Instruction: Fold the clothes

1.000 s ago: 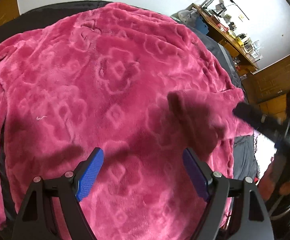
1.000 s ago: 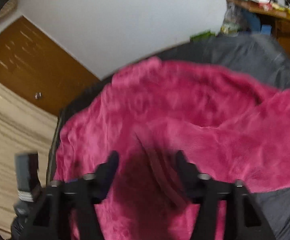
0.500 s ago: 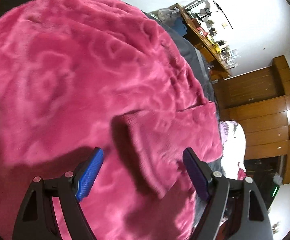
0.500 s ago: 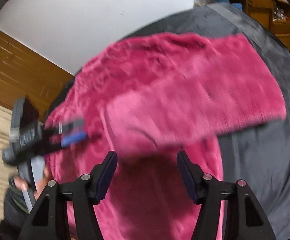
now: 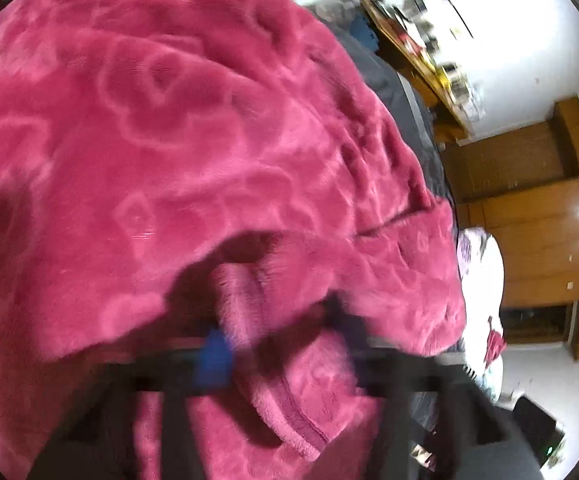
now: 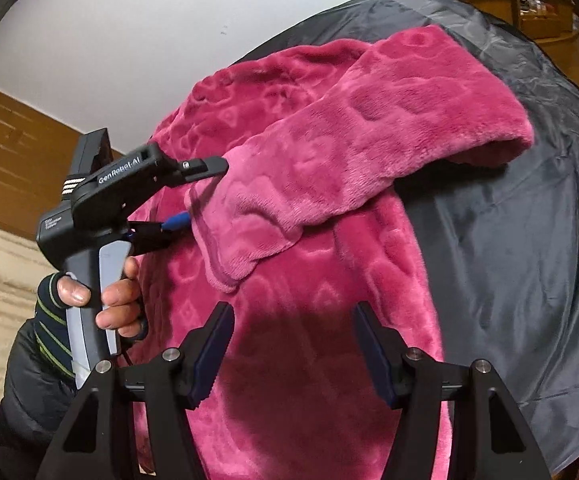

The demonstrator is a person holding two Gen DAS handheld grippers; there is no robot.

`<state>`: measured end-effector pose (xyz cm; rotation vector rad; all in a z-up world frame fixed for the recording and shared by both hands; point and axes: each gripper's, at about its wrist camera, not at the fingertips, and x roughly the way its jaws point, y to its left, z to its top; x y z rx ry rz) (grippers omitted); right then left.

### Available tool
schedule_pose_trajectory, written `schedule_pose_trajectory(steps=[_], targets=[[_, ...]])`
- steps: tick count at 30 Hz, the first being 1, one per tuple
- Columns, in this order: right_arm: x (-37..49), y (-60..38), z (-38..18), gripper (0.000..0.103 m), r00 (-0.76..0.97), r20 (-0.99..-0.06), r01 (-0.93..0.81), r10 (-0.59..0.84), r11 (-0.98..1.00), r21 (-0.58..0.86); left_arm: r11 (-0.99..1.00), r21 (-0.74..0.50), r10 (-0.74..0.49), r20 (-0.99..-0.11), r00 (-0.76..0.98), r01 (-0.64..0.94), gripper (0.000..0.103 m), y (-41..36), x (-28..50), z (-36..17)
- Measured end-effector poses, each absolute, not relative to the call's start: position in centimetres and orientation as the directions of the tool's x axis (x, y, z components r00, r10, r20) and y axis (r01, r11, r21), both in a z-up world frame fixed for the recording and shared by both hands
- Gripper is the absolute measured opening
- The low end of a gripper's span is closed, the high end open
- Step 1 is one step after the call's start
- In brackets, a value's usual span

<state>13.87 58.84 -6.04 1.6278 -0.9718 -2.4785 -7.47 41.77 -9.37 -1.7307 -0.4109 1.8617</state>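
Observation:
A pink fleece garment (image 6: pixel 301 320) with an embossed pattern lies spread on a dark grey cover (image 6: pixel 509 240); it also fills the left wrist view (image 5: pixel 149 140). Its sleeve (image 6: pixel 349 152) is folded across the body. My left gripper (image 6: pixel 205 196) has its jaws around the sleeve's cuff (image 6: pixel 225 240), one above and one below; in its own blurred view the cuff (image 5: pixel 245 308) sits between the fingers of that gripper (image 5: pixel 277 344). My right gripper (image 6: pixel 293 348) is open and empty, hovering above the garment's body.
A wooden desk (image 5: pixel 417 40) with clutter stands by the white wall beyond the bed. Wooden cabinets (image 5: pixel 537 208) are at the right. A wooden door (image 6: pixel 5 152) shows at the left. The person's hand (image 6: pixel 105 296) holds the left gripper's handle.
My left gripper has moved onto the sleeve cuff and its jaws have come closer together around it. My right gripper has let go of the sleeve and drawn back, open.

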Motion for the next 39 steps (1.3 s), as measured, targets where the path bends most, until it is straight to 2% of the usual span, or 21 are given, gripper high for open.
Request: schedule_pose_trajectory(steps=[2,5,11,14,20,25,30,33,36,38,39], targets=[[14.0,59.2,-6.0,0.064,-0.457,-0.824,-0.316,-0.335,-0.805,0.503,-0.789,-0.581,0.597,-0.802,-0.023,-0.199,0.021,41.8,-7.5,-8.5],[13.9,59.4,-5.7,0.064,-0.459,-0.828,-0.313,-0.321,-0.814,0.489,-0.762,-0.6,0.632,-0.772,-0.074,-0.245,0.02,40.8,-8.0,-5.3],[13.2,60.0,-5.1,0.064,-0.468,-0.835,-0.312,-0.288,-0.83,0.461,-0.815,-0.467,0.564,-0.776,-0.282,-0.343,0.02,35.1,-10.2,4.0],[12.5,60.1,-4.9,0.064,-0.47,-0.84,-0.311,-0.272,-0.84,0.446,-0.848,-0.407,0.512,-0.794,-0.327,-0.34,0.021,30.5,-11.1,6.0],[9.9,59.6,-3.8,0.064,-0.486,-0.847,-0.28,-0.215,-0.88,0.384,-0.934,-0.294,0.348,-0.879,-0.325,-0.203,0.023,21.6,-12.6,2.9],[5.7,58.1,-2.7,0.064,-0.509,-0.845,-0.221,-0.163,-0.924,0.311,-0.963,-0.232,0.262,-0.918,-0.297,-0.135,0.023,19.1,-13.0,-1.0],[0.6,54.9,-4.1,0.064,-0.486,-0.865,-0.124,-0.128,-0.969,0.213,-0.971,-0.232,0.237,-0.932,-0.275,-0.049,0.023,16.3,-13.6,-3.9],[-1.2,53.8,-6.4,0.064,-0.433,-0.9,-0.112,-0.053,-0.987,0.113,-0.963,-0.253,0.269,-0.913,-0.306,-0.092,0.024,16.5,-12.7,-3.0],[-2.0,53.9,-8.5,0.064,-0.372,-0.928,-0.123,-0.02,-0.99,0.071,-0.944,-0.291,0.327,-0.888,-0.325,-0.154,0.04,18.2,-11.7,-2.0],[-2.1,53.6,-8.8,0.068,-0.377,-0.926,-0.115,-0.002,-0.992,0.049,-0.931,-0.311,0.359,-0.877,-0.32,-0.192,0.055,20.0,-11.2,-2.1],[-2.1,53.3,-8.9,0.07,-0.379,-0.925,-0.108,0.01,-0.994,0.034,-0.928,-0.311,0.362,-0.878,-0.312,-0.203,0.058,20.9,-11.2,-2.5]])
